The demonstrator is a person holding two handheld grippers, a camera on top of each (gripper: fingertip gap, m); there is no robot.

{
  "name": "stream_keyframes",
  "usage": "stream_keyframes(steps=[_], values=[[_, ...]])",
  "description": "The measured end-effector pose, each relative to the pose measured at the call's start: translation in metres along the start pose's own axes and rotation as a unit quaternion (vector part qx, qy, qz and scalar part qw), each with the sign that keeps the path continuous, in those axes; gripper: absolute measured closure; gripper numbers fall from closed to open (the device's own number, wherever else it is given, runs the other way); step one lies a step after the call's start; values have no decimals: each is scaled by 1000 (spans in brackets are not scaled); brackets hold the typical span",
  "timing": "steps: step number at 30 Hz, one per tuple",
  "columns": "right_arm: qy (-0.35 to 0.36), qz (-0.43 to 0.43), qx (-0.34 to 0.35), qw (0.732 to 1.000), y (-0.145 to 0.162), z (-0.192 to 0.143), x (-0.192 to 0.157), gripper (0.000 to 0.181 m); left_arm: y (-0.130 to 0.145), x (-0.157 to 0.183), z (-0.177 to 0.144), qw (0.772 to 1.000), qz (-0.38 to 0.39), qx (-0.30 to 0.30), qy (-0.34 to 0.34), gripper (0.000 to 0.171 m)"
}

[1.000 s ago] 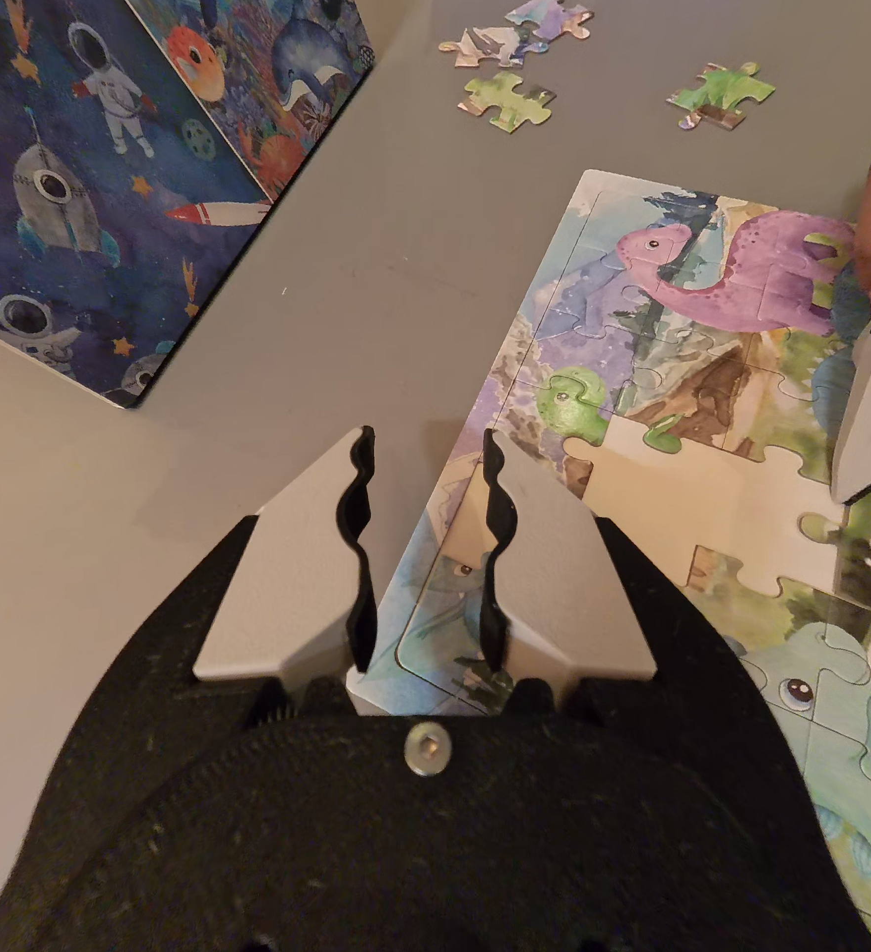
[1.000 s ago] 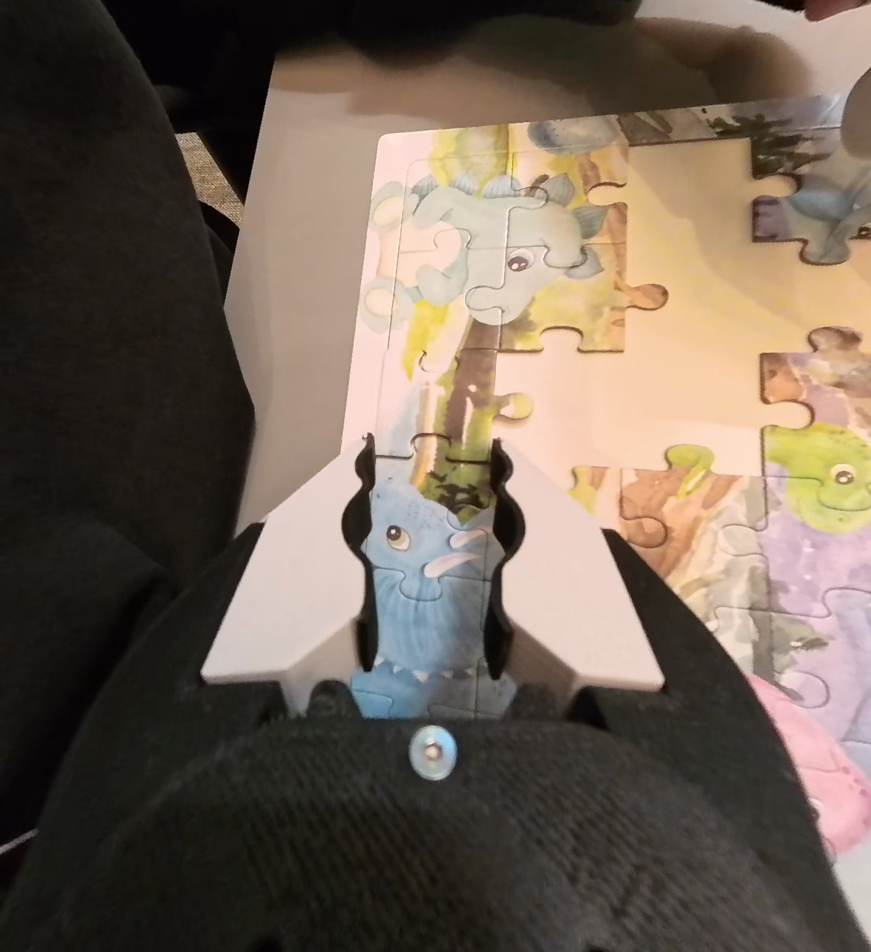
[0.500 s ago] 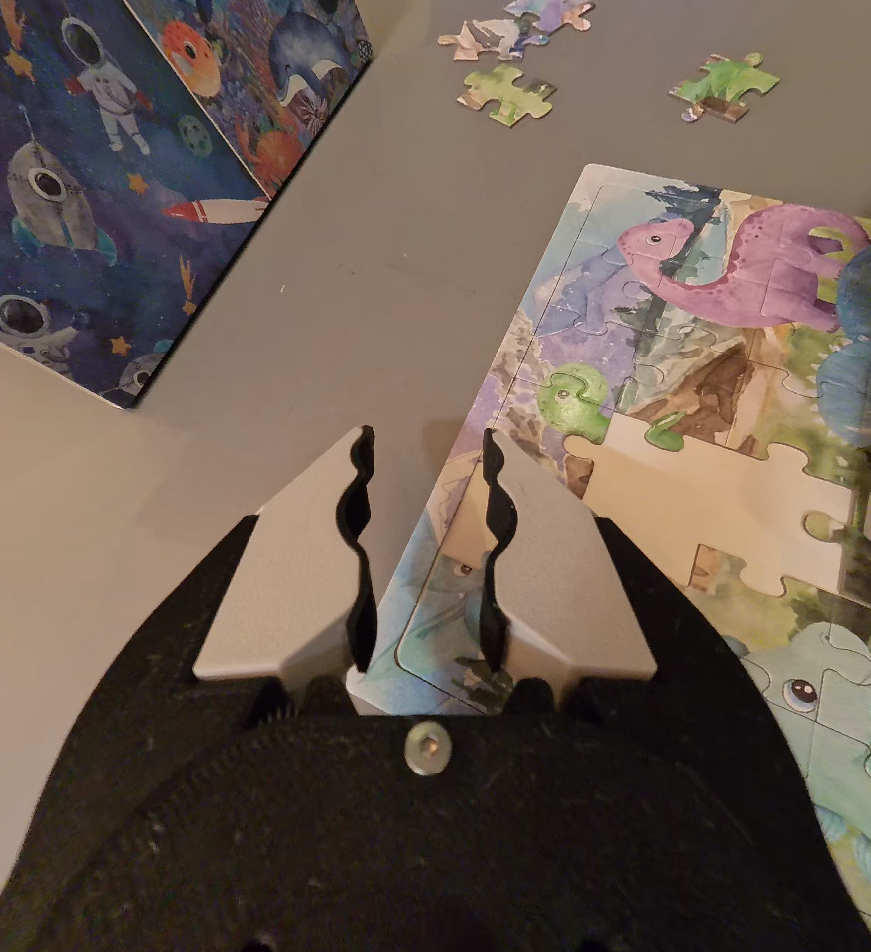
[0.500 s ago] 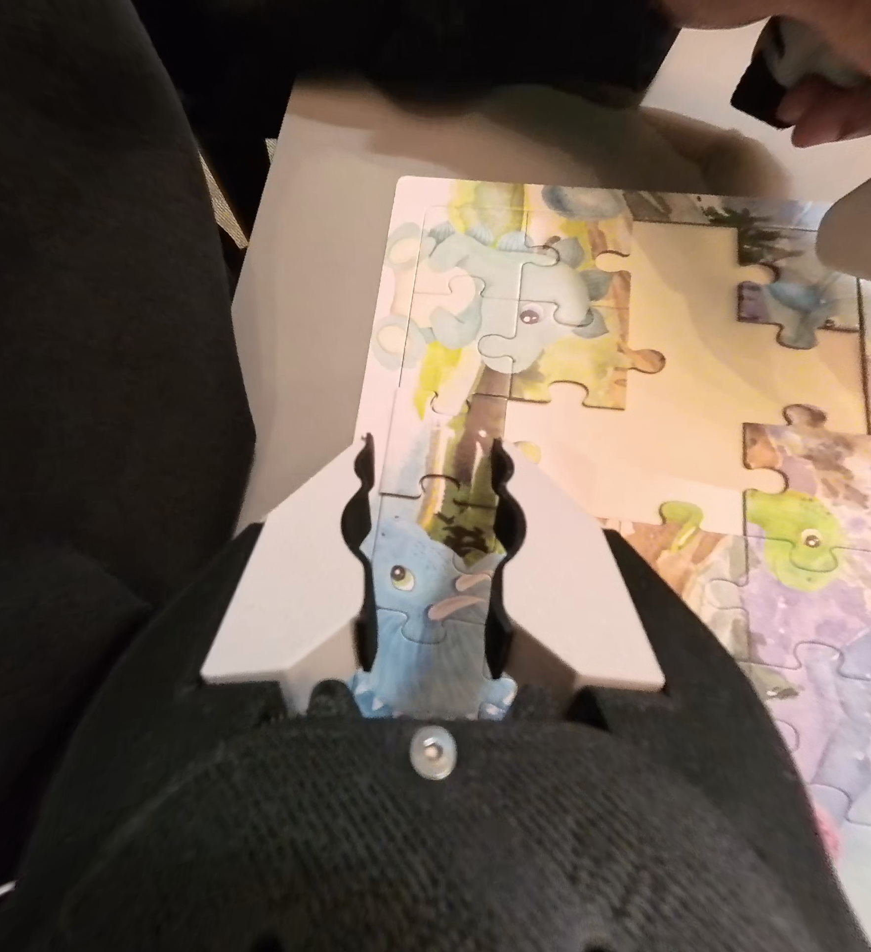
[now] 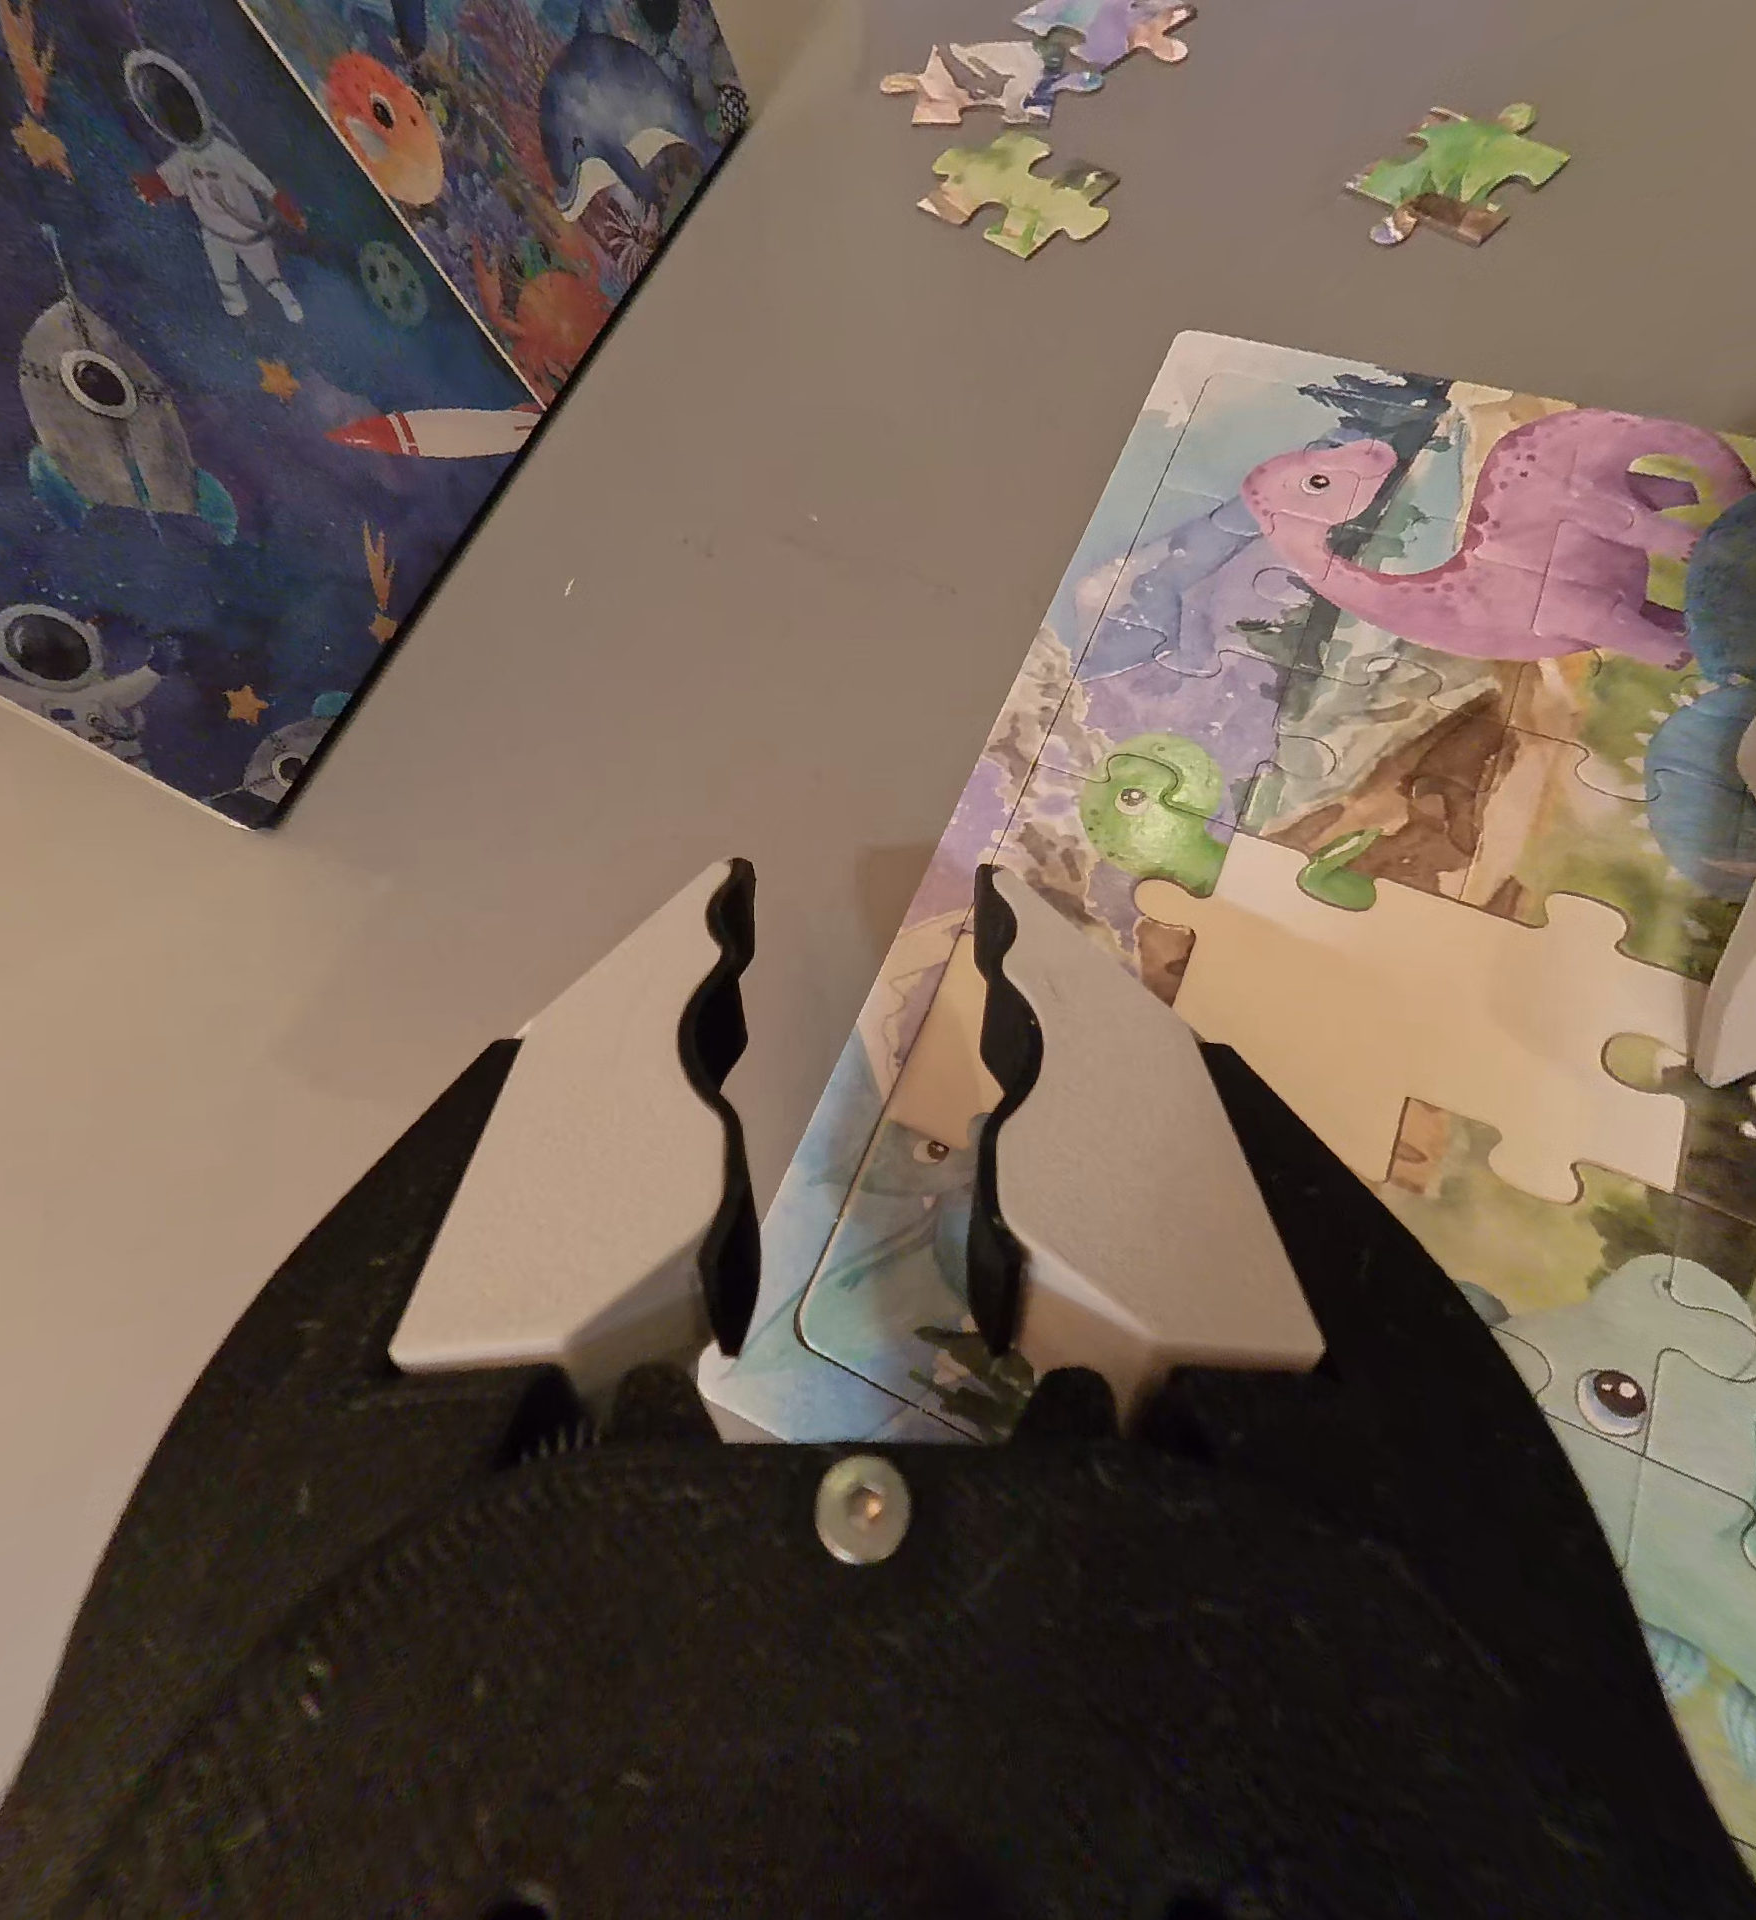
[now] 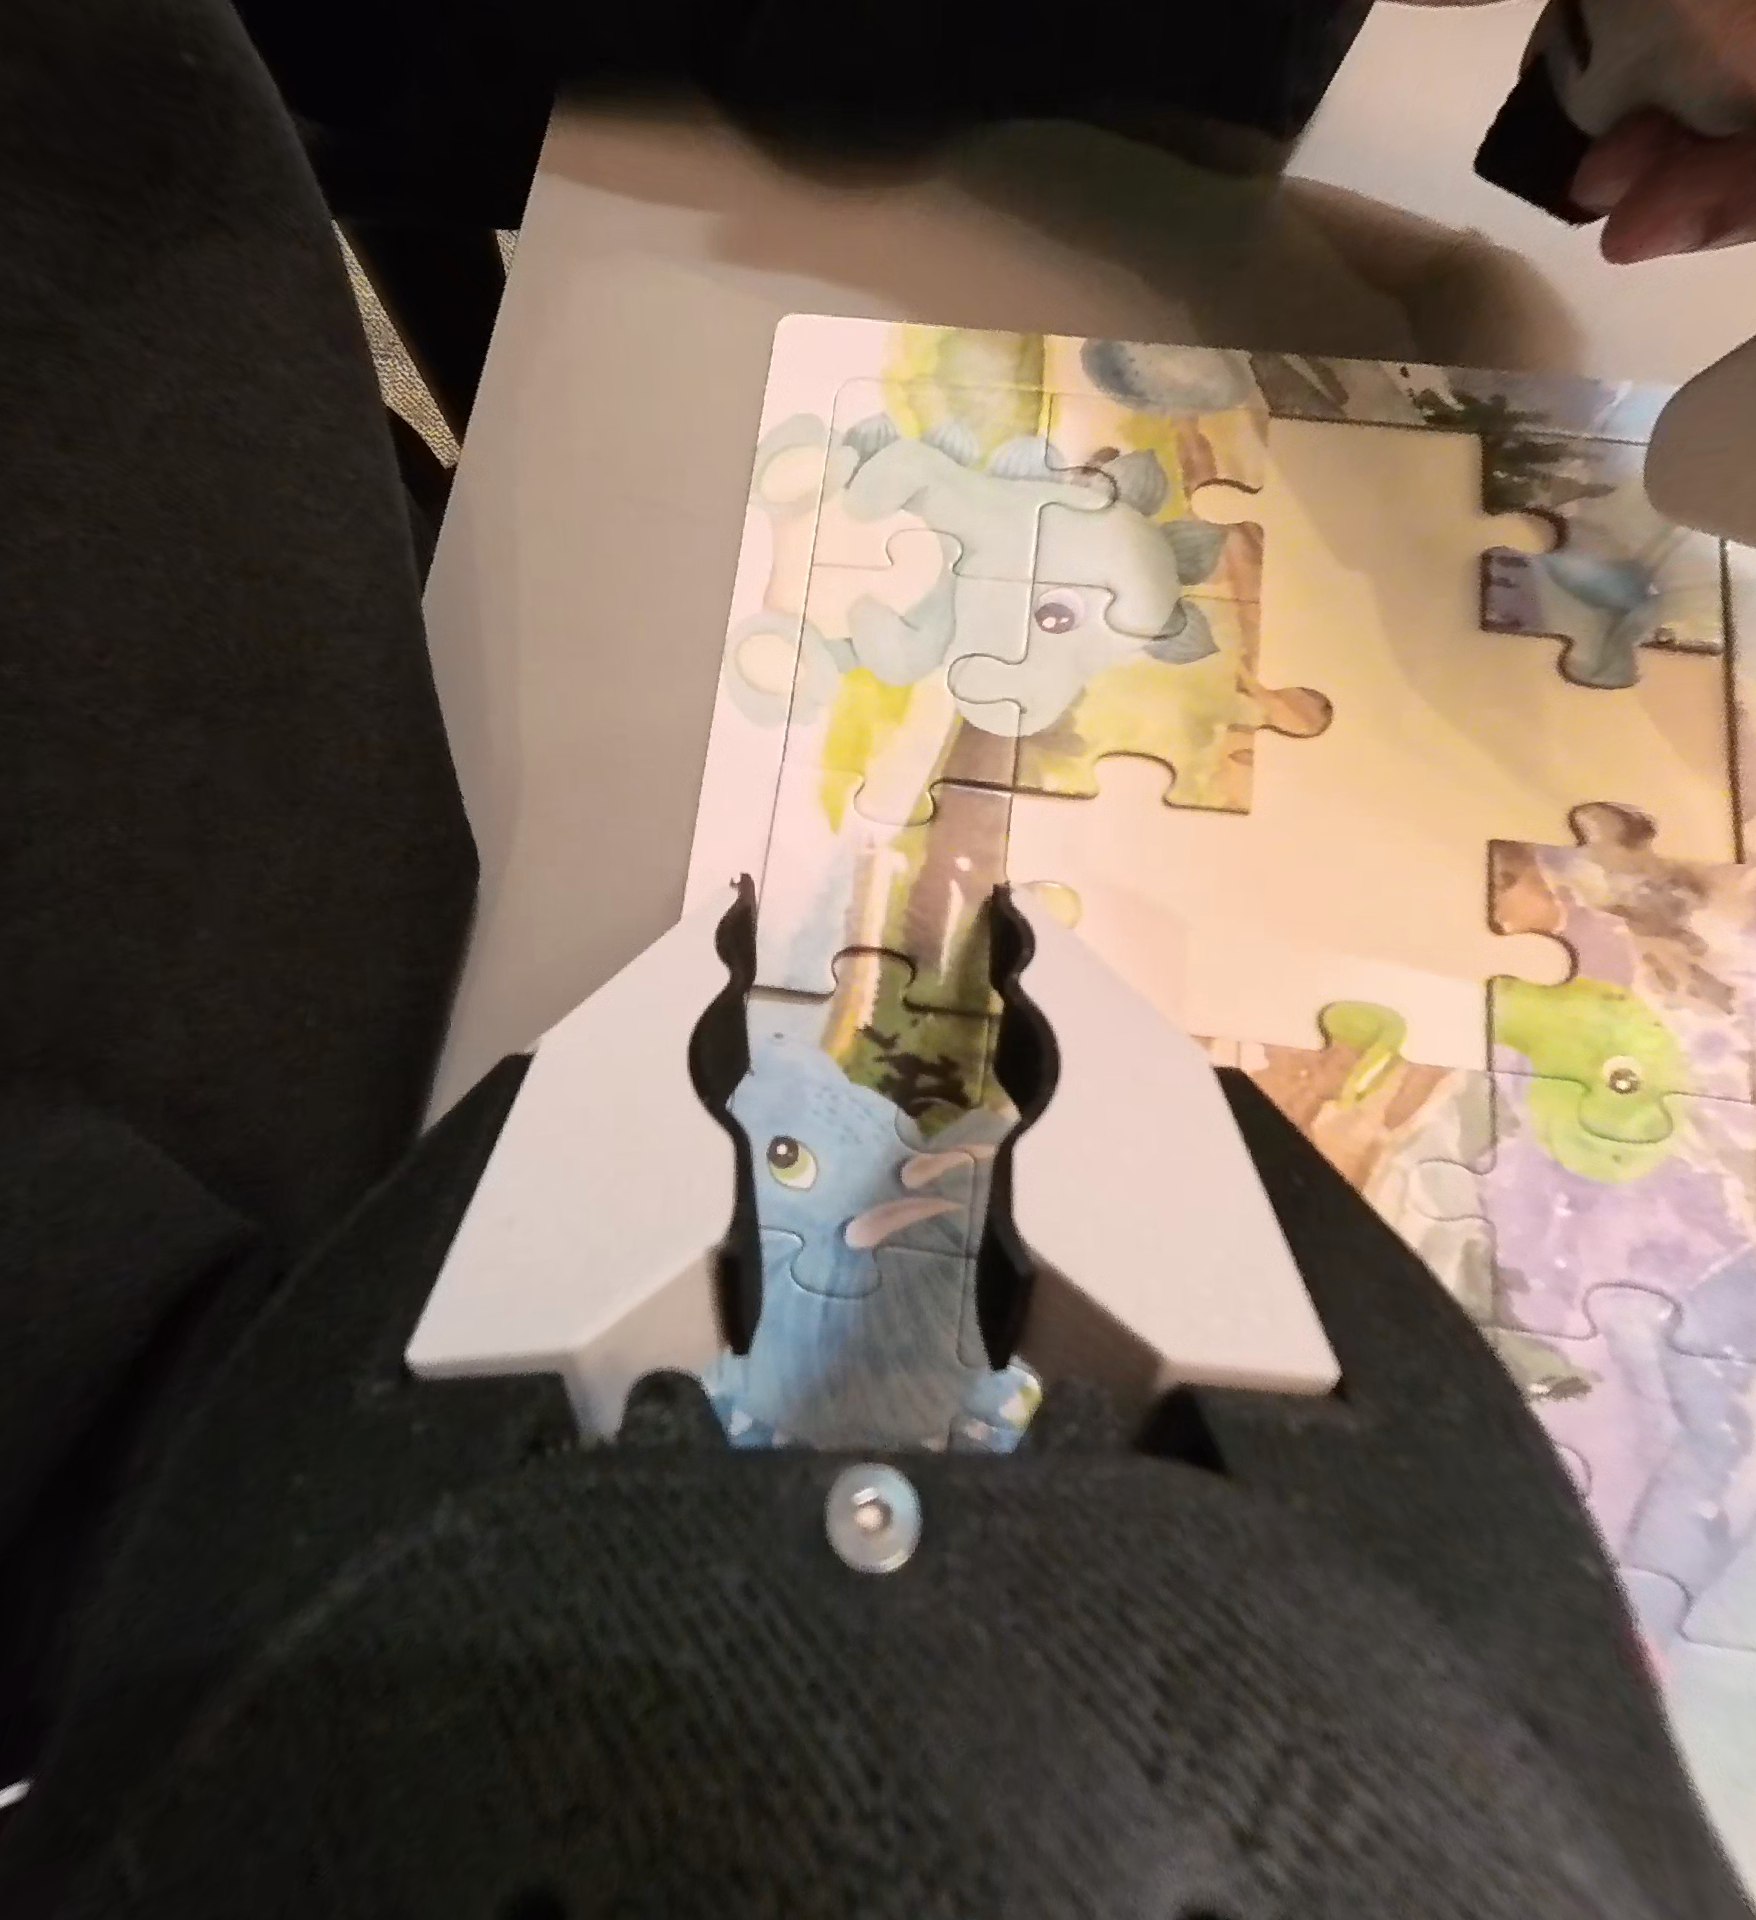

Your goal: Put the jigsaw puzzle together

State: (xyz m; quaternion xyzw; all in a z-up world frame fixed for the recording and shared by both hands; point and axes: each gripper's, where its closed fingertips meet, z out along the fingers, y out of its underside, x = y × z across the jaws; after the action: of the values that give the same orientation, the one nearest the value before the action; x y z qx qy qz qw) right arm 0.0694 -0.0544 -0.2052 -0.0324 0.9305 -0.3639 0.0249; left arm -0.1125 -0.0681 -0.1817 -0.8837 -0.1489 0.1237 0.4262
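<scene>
In the left wrist view, two picture boards (image 5: 178, 395) lay far left, cut off by the frame. The left gripper (image 5: 858, 894) stood with jaws apart, empty, over the puzzle tray (image 5: 1180, 358) corner, hiding part of it. Loose pieces (image 5: 1019, 192) lay beyond. The right gripper (image 6: 869, 904) hovered, jaws parted and empty, over the blue dinosaur (image 6: 832, 1174); motion blur softened details.

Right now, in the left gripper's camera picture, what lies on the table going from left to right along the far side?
Space puzzle → sea puzzle → two touching loose pieces → light green piece → green-and-brown piece.
</scene>
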Motion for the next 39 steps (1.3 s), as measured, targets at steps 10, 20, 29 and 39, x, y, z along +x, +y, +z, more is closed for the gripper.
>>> stream_keyframes(steps=[10, 20, 29, 39], values=[[-3, 12, 18, 1000, -4, -6, 2, 138, 0, 0, 0, 1000, 2, 0, -1, 130], [4, 11, -2, 1000, 3, -2, 4, 144, 0, 0, 0, 1000, 3, 0, -2, 130], [-2, 2, 2, 1000, 1, -3, 1, 148, 0, 0, 0, 1000, 4, -1, -3, 130], [-2, -2, 3, 1000, 0, -4, 0, 163, 0, 1, 0, 1000, 6, -3, -4, 130]])
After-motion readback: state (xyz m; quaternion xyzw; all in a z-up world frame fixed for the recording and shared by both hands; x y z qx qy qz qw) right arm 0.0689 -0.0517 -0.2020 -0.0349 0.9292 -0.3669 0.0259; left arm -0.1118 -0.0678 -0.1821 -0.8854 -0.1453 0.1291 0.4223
